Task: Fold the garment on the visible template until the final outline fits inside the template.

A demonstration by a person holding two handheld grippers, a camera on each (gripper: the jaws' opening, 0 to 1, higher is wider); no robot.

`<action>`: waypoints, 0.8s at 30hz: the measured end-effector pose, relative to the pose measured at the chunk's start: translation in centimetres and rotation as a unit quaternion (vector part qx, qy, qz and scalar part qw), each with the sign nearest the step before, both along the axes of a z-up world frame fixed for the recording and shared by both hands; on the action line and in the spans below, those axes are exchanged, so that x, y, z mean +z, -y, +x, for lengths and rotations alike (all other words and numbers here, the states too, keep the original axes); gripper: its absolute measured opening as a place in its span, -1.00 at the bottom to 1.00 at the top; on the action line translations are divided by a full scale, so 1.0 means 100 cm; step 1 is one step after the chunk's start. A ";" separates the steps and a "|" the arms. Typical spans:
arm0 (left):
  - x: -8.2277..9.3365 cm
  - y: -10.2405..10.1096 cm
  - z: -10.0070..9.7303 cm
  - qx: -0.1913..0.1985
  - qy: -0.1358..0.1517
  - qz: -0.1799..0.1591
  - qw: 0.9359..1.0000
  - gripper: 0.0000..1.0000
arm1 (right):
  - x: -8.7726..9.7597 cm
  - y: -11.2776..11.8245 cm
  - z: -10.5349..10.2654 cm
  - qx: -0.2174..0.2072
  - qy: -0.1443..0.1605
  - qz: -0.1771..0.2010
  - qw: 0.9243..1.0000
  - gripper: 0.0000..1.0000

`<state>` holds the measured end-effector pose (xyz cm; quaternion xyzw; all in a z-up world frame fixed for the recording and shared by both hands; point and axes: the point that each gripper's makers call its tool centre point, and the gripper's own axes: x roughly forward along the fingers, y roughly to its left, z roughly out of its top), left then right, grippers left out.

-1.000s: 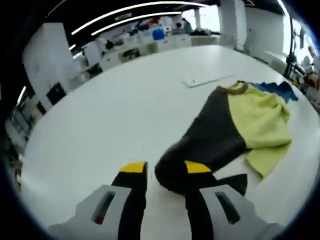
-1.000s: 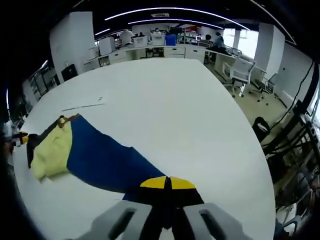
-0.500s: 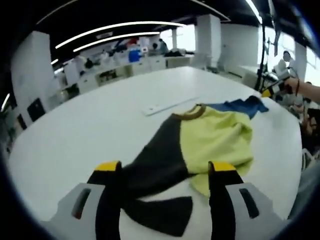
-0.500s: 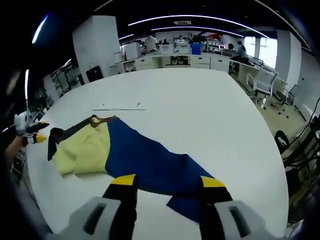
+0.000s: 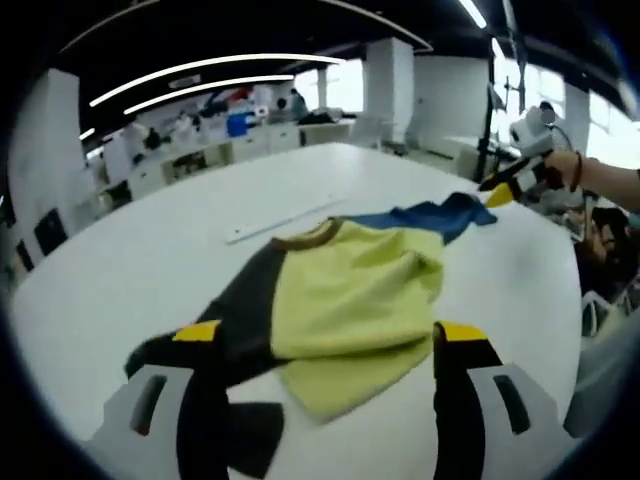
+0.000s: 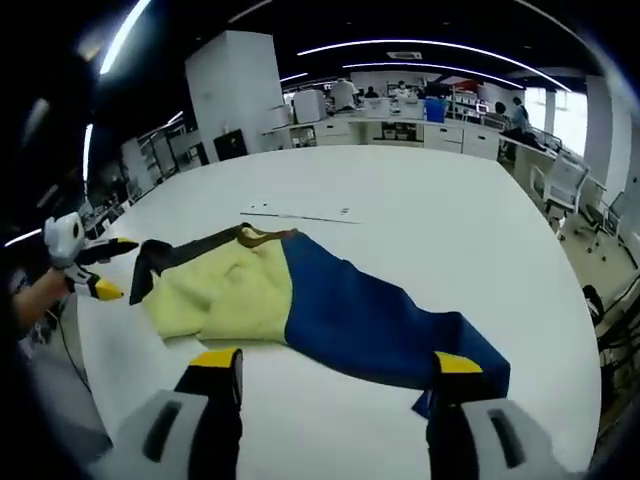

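Here rumpled soft garment (image 5: 350, 300), smooth white table (image 5: 150, 260).

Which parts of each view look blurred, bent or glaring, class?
Left gripper view: soft blur on the garment, bright window glare at upper right. Right gripper view: sharper garment; the ceiling light strips curve with fisheye distortion, and the table edge bows.

Both grippers have released the garment (image 6: 300, 300) and backed away from it. The right gripper (image 6: 335, 365) — closed on the blue sleeve end a second ago — now has its fingers spread wide. The left gripper (image 5: 325, 335) fingers have likewise parted, and the dark sleeve lies free on the desk (image 5: 150, 260).
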<state>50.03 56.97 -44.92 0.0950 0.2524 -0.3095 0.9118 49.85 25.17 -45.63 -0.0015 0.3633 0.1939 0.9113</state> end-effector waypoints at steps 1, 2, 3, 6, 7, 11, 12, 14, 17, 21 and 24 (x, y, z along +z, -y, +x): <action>-0.001 0.003 -0.002 -0.002 0.000 0.001 1.000 0.62 | 0.000 -0.003 -0.001 0.002 0.001 0.001 1.000 0.53; -0.002 0.006 -0.005 -0.002 -0.001 -0.001 1.000 0.61 | 0.000 -0.009 -0.003 0.009 0.002 0.002 1.000 0.53; -0.004 0.009 -0.007 -0.005 -0.002 -0.002 1.000 0.61 | 0.000 -0.013 -0.005 0.012 0.003 0.002 1.000 0.54; -0.008 0.019 -0.013 -0.009 0.003 0.003 1.000 0.58 | -0.002 -0.028 -0.010 0.026 0.004 0.005 1.000 0.54; -0.009 0.019 -0.013 -0.004 0.008 0.004 1.000 0.55 | -0.003 -0.031 -0.012 0.029 0.003 0.007 1.000 0.54; -0.015 0.027 -0.018 -0.003 0.014 -0.001 1.000 0.52 | -0.004 -0.050 -0.017 0.043 0.005 0.008 0.999 0.52; -0.017 0.028 -0.020 0.000 0.012 -0.004 1.000 0.49 | -0.005 -0.053 -0.018 0.045 0.004 0.009 0.999 0.51; -0.021 0.030 -0.022 0.002 0.009 -0.005 1.000 0.46 | -0.006 -0.062 -0.019 0.045 0.006 0.019 0.999 0.50; -0.030 0.036 -0.028 0.002 -0.004 -0.010 1.000 0.43 | -0.010 -0.072 -0.019 0.046 0.001 0.032 0.998 0.47; -0.038 0.041 -0.033 -0.006 -0.006 0.002 1.000 0.36 | -0.019 -0.081 -0.020 0.043 -0.001 0.032 0.999 0.44; -0.042 0.044 -0.034 -0.007 -0.007 -0.001 1.000 0.29 | -0.024 -0.090 -0.021 0.041 -0.005 0.042 0.998 0.39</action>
